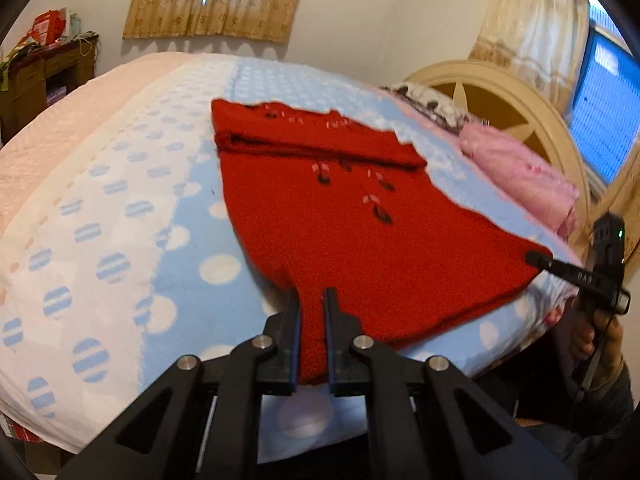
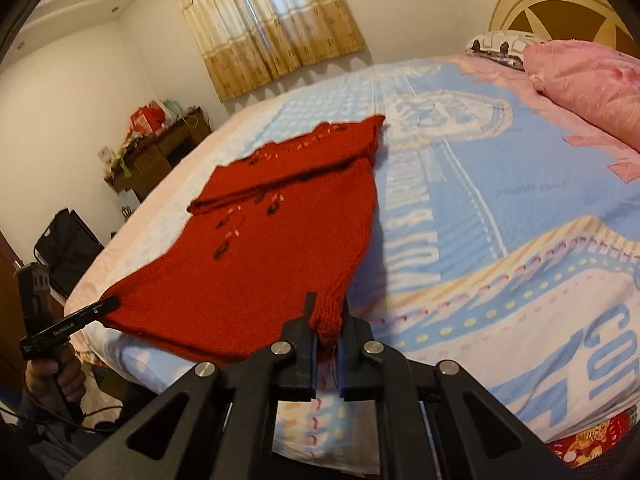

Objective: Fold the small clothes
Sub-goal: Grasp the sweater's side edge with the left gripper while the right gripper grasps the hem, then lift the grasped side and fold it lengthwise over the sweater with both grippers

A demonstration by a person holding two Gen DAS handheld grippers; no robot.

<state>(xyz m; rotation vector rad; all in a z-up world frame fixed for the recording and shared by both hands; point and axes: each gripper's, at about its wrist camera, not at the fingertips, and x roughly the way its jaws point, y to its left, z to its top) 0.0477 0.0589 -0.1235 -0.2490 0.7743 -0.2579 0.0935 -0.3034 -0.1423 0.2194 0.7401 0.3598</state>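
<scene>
Left wrist view: the left gripper [image 1: 312, 300] has its two fingers drawn in on the near hem of the red sweater [image 1: 360, 232], with a strip of knit pinched between the blue pads. The sweater lies flat on the blanket [image 1: 120, 240] ahead of the gripper, spreading away from the fingers toward the far side of the bed. Its far end is folded over itself, forming a thick band across the garment. To the right of this gripper, the right gripper [image 1: 538, 259] reaches in with its tip at the sweater's other near corner. Whether that tip is clamped cannot be told from here. Farther right and beyond lie a pink pillow [image 1: 520, 172] and the headboard [image 1: 500, 100].

Right wrist view: the right gripper [image 2: 326, 312] has its fingers pressed in on the ribbed near corner of the sweater [image 2: 272, 248], red knit bunched between the pads. The garment stretches ahead and to the left of the fingers on the blanket [image 2: 500, 220]. At far left the left gripper [image 2: 110, 303] touches the other near corner, held by a hand [image 2: 56, 372]. The pillow [image 2: 588, 80] sits far ahead to the right.
</scene>
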